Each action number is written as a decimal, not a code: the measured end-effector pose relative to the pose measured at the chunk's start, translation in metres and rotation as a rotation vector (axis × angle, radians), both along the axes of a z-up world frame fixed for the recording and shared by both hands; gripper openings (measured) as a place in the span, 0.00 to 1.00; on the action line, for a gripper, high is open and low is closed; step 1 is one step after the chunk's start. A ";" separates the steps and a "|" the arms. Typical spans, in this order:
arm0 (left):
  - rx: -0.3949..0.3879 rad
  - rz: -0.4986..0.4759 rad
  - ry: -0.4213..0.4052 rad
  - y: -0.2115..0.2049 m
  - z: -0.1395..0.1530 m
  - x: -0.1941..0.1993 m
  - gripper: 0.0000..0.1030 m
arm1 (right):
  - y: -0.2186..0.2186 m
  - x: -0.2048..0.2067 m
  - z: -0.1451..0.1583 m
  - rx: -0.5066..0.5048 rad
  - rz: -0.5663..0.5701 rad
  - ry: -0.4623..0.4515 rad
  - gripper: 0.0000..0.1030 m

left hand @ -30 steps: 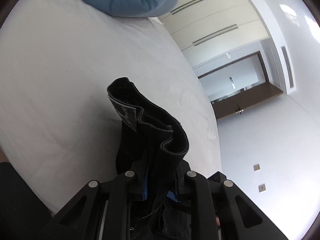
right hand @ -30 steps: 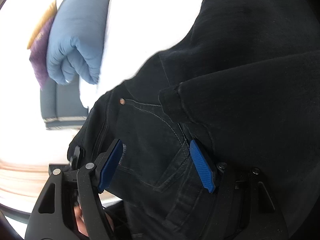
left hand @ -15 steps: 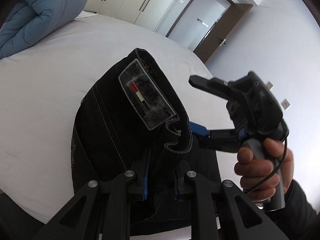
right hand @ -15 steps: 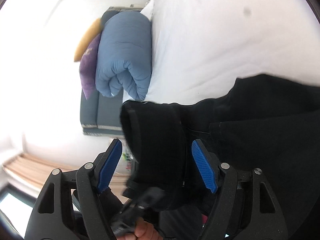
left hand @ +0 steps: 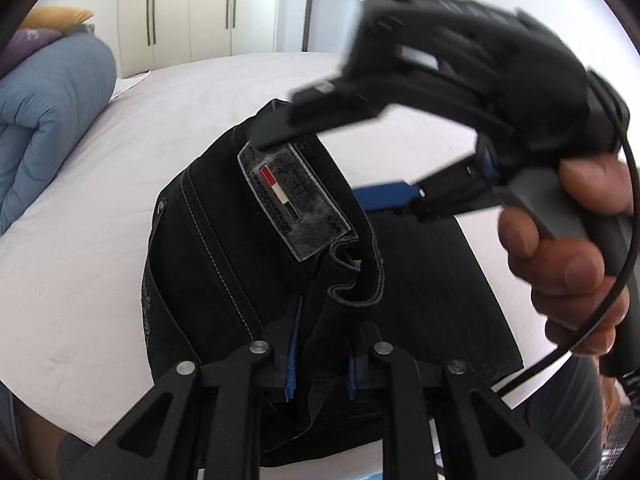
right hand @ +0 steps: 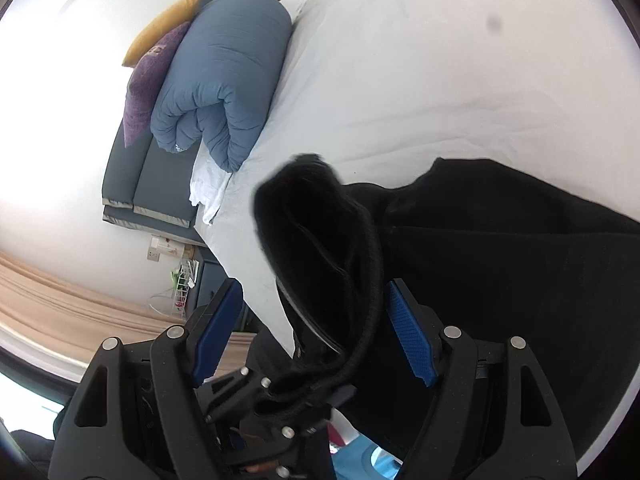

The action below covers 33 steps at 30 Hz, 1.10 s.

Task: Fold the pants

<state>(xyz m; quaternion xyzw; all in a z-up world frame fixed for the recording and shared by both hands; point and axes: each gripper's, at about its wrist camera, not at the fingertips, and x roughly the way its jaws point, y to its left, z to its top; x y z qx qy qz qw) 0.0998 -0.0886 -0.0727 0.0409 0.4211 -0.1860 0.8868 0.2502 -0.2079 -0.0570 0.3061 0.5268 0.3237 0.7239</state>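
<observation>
Both wrist views look down, close, sharing the pants (left hand: 248, 248) on the bed (right hand: 440, 80).

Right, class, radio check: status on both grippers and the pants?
Left gripper clamped on pants waistband. Right gripper open, waistband between its pads, no pinch. Bed beneath, nothing blocking.

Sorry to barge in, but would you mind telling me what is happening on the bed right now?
A person is folding black pants on a white bed, with a handheld tool in each hand. The left tool is clamped on the waistband, holding it up off the sheet with the label showing. The right tool is open, its blue pads either side of that raised fabric without pressing it. A rolled blue duvet lies at the head of the bed.
</observation>
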 end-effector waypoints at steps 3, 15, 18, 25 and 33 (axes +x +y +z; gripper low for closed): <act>0.035 -0.032 -0.008 -0.013 -0.002 -0.003 0.18 | 0.004 0.001 0.001 -0.069 0.001 -0.010 0.58; 0.057 -0.187 -0.013 -0.063 0.004 -0.009 0.18 | -0.053 -0.024 -0.019 -0.100 -0.146 -0.032 0.14; 0.070 -0.243 -0.012 -0.083 0.003 -0.009 0.18 | -0.085 -0.036 -0.029 -0.065 -0.190 -0.023 0.14; 0.101 -0.322 0.009 -0.112 -0.008 -0.008 0.18 | -0.139 -0.058 -0.057 -0.030 -0.252 0.008 0.14; 0.143 -0.375 0.017 -0.129 -0.021 -0.015 0.18 | -0.181 -0.068 -0.085 -0.014 -0.289 0.034 0.14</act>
